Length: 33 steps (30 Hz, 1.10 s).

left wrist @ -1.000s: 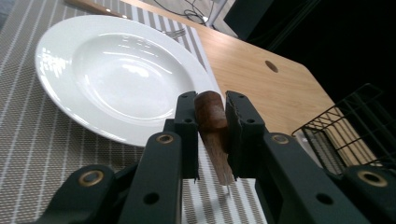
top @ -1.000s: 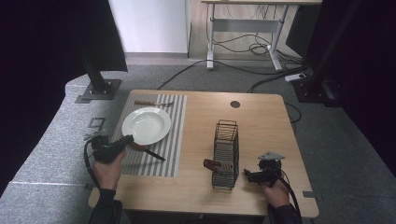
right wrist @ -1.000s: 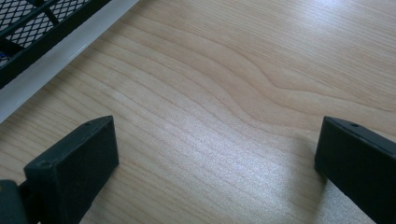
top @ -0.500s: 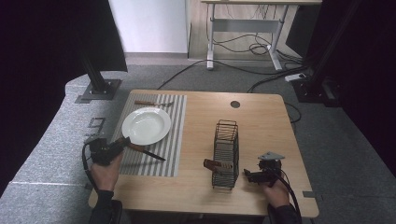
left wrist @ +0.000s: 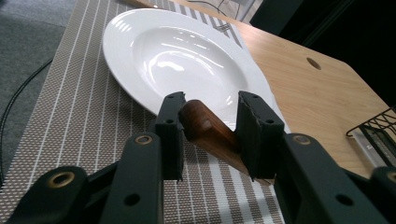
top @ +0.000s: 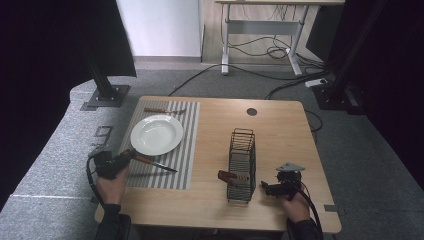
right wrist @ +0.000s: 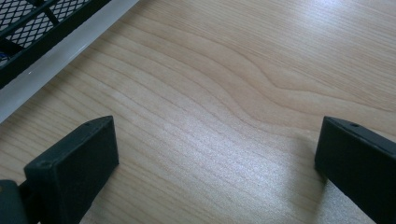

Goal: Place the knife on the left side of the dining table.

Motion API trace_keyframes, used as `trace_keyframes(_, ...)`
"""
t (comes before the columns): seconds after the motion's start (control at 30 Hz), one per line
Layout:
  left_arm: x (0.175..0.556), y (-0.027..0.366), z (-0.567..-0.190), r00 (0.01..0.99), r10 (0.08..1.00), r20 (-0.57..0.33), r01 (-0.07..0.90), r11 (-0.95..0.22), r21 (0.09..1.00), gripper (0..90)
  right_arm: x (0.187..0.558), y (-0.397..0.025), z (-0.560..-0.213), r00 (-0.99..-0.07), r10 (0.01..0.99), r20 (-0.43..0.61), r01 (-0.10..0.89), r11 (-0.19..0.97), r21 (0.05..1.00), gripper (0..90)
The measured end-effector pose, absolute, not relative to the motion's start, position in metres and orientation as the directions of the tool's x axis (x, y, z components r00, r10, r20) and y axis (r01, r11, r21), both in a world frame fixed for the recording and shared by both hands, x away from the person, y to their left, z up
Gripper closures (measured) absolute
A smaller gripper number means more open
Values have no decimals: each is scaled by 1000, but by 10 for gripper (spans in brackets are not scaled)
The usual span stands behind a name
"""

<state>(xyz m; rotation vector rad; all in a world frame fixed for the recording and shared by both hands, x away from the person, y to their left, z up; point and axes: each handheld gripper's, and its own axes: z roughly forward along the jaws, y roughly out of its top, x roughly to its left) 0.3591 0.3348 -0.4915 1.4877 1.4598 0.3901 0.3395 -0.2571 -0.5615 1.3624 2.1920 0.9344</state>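
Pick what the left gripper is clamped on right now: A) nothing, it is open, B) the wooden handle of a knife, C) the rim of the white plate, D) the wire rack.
B: in the left gripper view the left gripper has its jaws closed on both sides of the knife's wooden handle, with the white plate lying just beyond on the striped placemat.

- A black wire rack (top: 242, 165) stands right of centre.
- A wood-handled utensil (top: 164, 110) lies at the striped placemat's (top: 186, 150) top edge.
- A round hole (top: 251, 112) marks the table's (top: 280, 130) upper part.
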Motion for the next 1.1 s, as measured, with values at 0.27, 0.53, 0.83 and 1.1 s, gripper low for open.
trace_keyframes(0.27, 362, 340, -502, 208, 894, -398, 578, 216, 787, 605, 340, -257, -562, -449, 894, 16, 630, 304, 715, 0)
trace_keyframes(0.53, 367, 344, -513, 189, 892, -410, 584, 233, 778, 583, 340, -257, -562, -449, 893, 16, 630, 304, 714, 0)
trace_keyframes(0.83, 366, 349, -522, 171, 912, -372, 600, 203, 774, 567, 340, -257, -562, -449, 894, 16, 630, 303, 715, 0)
trace_keyframes(1.1, 368, 356, -534, 154, 894, -422, 627, 242, 741, 567, 340, -257, -562, -449, 894, 16, 630, 304, 714, 0)
